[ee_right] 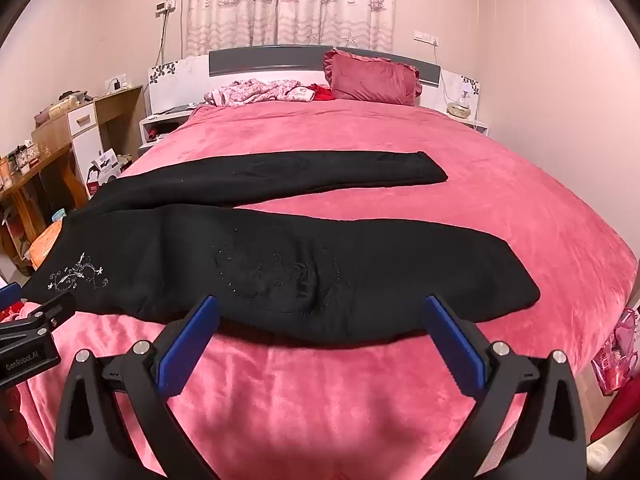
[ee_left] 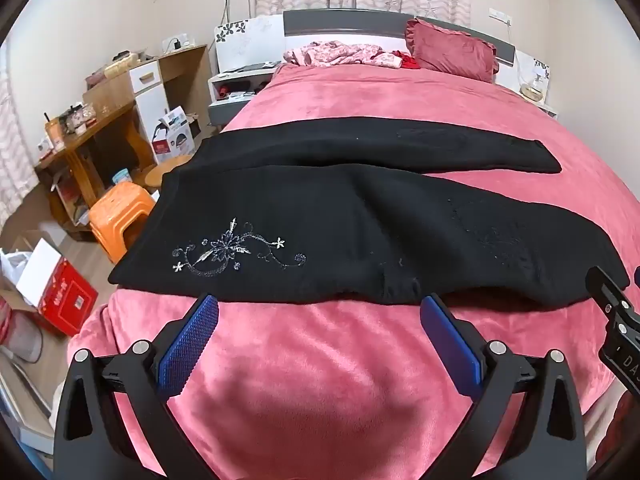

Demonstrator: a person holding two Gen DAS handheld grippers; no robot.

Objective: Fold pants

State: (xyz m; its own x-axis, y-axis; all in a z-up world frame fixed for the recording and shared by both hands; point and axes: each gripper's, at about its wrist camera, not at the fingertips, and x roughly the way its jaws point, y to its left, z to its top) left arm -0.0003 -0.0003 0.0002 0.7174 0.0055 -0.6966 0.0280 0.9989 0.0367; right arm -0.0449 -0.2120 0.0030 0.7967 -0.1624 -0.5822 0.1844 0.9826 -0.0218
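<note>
Black pants (ee_left: 320, 216) lay spread across the pink bed (ee_left: 320, 360), legs apart. Left gripper (ee_left: 318, 312) and right gripper (ee_right: 320, 312) hovered at the near edge, jaws wide open, holding nothing. Risk: pinching the fuzzy blanket along with the fabric, or a skewed fold from uneven grabs.

Bare pink blanket (ee_right: 320, 392) before both tongs; black pants (ee_right: 280, 272) lie flat across beyond.
</note>
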